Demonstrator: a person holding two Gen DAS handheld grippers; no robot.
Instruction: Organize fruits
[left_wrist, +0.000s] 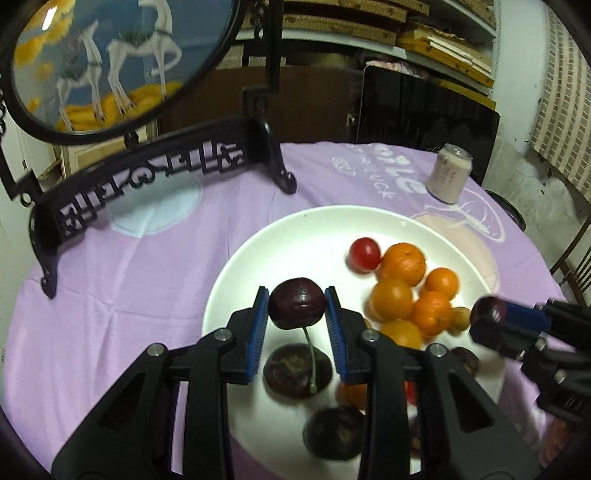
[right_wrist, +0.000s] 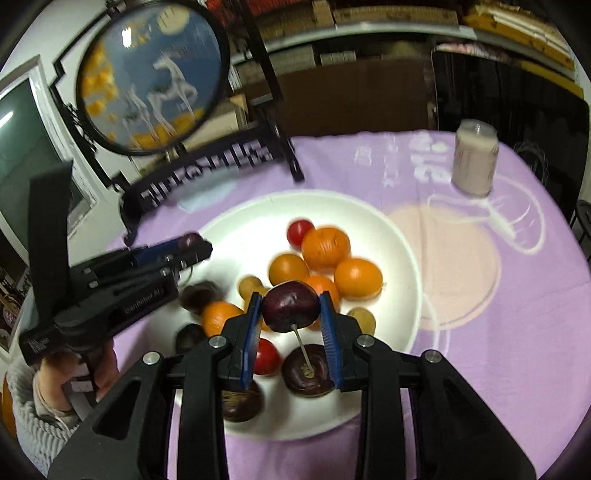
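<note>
Fruits heaped in white bowl on purple cloth; oranges clustered toward bowl's far right side, touching one another; red tomato just beyond them, touching nearest orange; small yellowish fruit beside the oranges; dark plums lying on near part of bowl floor, another nearer still.

Left gripper clamped on stemmed dark plum, blue pads pressed to both its sides, stem hanging down; held above bowl's near left part, over a lying plum.

Right gripper clamped likewise on second stemmed plum, blue pads against both sides, stem pointing down toward plum beneath; red tomato just left of that plum; held over bowl's middle, in front of the oranges.

Seen from left camera, right gripper blurred at right edge, dark fruit at its tip; seen from right camera, left gripper blurred at left, over bowl's rim.

Pale can upright on cloth, well beyond bowl; round painted screen in black carved stand at cloth's far left.
</note>
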